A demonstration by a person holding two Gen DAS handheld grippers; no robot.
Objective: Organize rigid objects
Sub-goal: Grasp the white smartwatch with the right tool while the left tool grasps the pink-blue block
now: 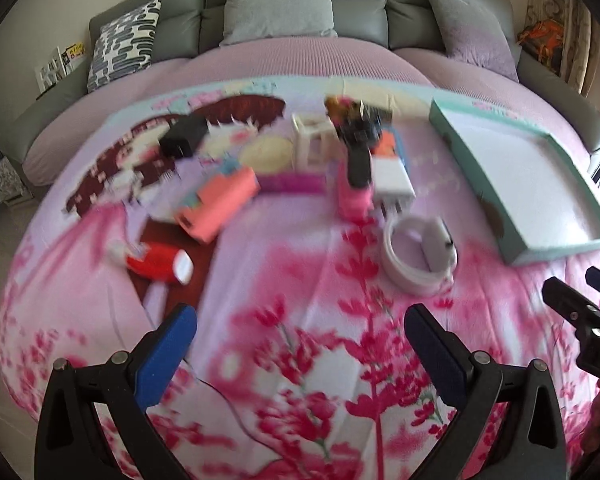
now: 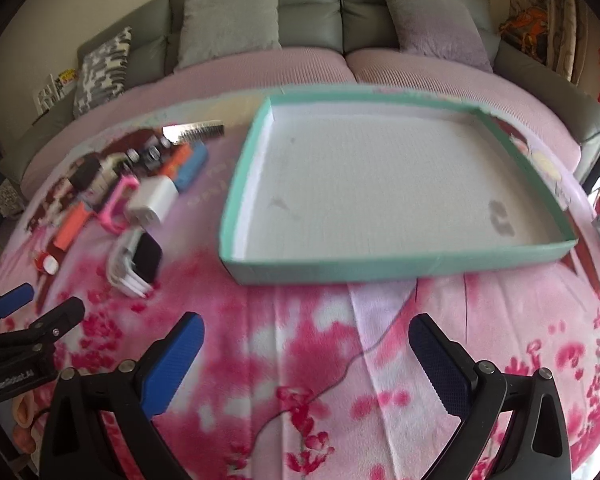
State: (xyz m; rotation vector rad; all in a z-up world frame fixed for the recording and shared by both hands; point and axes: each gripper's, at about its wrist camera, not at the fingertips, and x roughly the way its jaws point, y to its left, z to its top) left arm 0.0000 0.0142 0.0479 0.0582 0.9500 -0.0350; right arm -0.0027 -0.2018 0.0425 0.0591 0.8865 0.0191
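Both tongs gape wide, empty. The white strap coil (image 1: 418, 256) lies ahead-right of the left tongs (image 1: 300, 344), nearer them; teal tray (image 2: 396, 266) faces the right tongs (image 2: 306, 354).

the only lettering that reads at all is white print on the black body of the left gripper (image 2: 18, 312), seen in the right wrist view; it looks like "genrobot.ai", though blur leaves it uncertain.

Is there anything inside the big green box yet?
No, the shallow teal cardboard box shows only its bare white bottom, and the small things all lie outside it on the pink flowered blanket.
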